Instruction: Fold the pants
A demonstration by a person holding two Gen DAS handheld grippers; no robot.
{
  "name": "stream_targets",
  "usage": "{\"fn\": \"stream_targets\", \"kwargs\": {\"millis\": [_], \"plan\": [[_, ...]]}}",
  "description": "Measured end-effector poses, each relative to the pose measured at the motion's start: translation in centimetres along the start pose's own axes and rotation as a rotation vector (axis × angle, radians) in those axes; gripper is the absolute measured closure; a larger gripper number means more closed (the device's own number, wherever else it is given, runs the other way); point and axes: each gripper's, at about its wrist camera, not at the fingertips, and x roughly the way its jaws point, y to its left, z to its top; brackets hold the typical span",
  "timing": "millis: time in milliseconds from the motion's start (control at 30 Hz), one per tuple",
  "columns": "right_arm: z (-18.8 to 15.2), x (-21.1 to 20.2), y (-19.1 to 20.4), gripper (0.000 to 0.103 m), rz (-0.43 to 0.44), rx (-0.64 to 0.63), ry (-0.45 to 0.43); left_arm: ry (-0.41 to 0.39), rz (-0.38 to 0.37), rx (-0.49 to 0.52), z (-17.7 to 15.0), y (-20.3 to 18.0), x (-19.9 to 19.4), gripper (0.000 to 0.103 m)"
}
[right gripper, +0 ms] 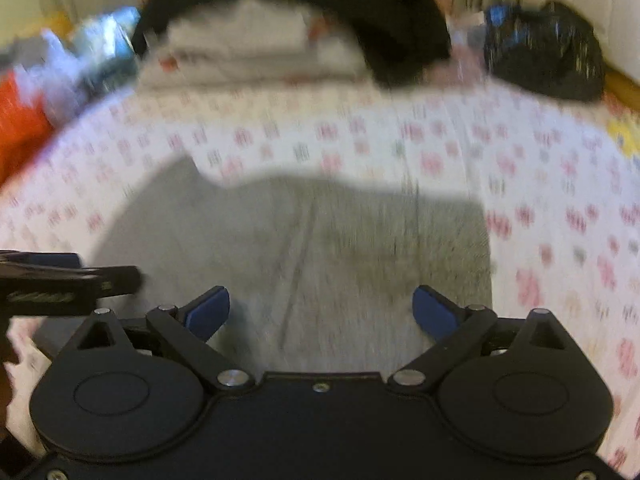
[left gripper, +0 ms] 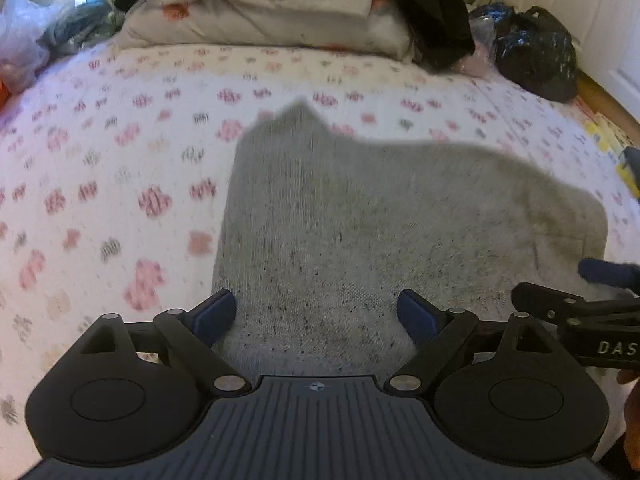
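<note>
Grey pants [left gripper: 360, 216] lie flat on a bed with a white sheet printed with pink flowers [left gripper: 100, 152]; they look folded into a broad block with one pointed corner at the far left. My left gripper [left gripper: 316, 316] hovers over their near left part, jaws wide apart, nothing between the blue pads [left gripper: 214, 314]. In the right wrist view the same pants [right gripper: 300, 248] fill the middle, blurred. My right gripper [right gripper: 322, 312] stands open above their near edge, with nothing gripped. Each gripper shows in the other's view: the right gripper [left gripper: 600, 304] at the right edge, the left gripper [right gripper: 60, 276] at the left edge.
A stack of folded bedding [left gripper: 260, 12] with a black garment [left gripper: 432, 8] draped over it sits at the head of the bed. Plastic bags [left gripper: 24, 40] are piled at the far left, a black bag [left gripper: 536, 52] at the far right. The flowered sheet [right gripper: 560, 220] continues right of the pants.
</note>
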Motion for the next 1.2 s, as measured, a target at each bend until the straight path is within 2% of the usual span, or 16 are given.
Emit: {"fn": "stream_targets", "kwargs": {"millis": [67,200,433,533,633,700,767,867,967,1033,1200], "plan": [[-0.8,1.0,0.3,0.001,-0.021,-0.036,0.015,-0.023,0.014,0.012,-0.2,0.2,0.4,0.0],[-1.0,1.2,0.7,0.0,-0.042,-0.04,0.015,-0.011,0.002,-0.014,0.0,0.7,0.8,0.0],[-1.1,1.1,0.9,0.0,-0.041,-0.036,0.002,-0.035,-0.003,-0.014,-0.4,0.5,-0.1,0.001],[-0.8,0.6,0.8,0.001,-0.033,-0.032,-0.021,-0.072,-0.009,-0.014,-0.4,0.4,-1.8,0.002],[-0.6,-1.7,0.6,0.001,-0.028,-0.015,-0.058,-0.153,-0.044,-0.011,-0.9,0.2,-4.5,0.001],[-0.7,-3.3,0.4,0.001,-0.031,-0.001,-0.085,-0.176,-0.057,0.009,-1.4,-0.3,-5.4,0.001],[-1.1,-4.2,0.2,0.001,-0.029,0.002,-0.088,-0.156,-0.046,0.037,-1.7,-1.0,-4.8,0.001],[-2.0,-3.4,0.3,0.001,-0.031,-0.014,-0.049,-0.053,-0.045,0.029,-2.6,-1.4,-1.8,0.0],[-3.1,-1.2,0.6,0.0,-0.068,-0.044,0.022,-0.112,-0.052,0.026,-3.6,-1.3,-1.4,0.0],[-3.6,-1.0,0.7,0.0,-0.076,-0.048,-0.008,-0.125,-0.049,0.032,-3.8,-1.4,-1.4,0.0],[-3.6,-1.1,0.6,0.0,-0.07,-0.048,-0.017,-0.111,-0.057,0.048,-3.3,-1.1,-2.0,0.001]]}}
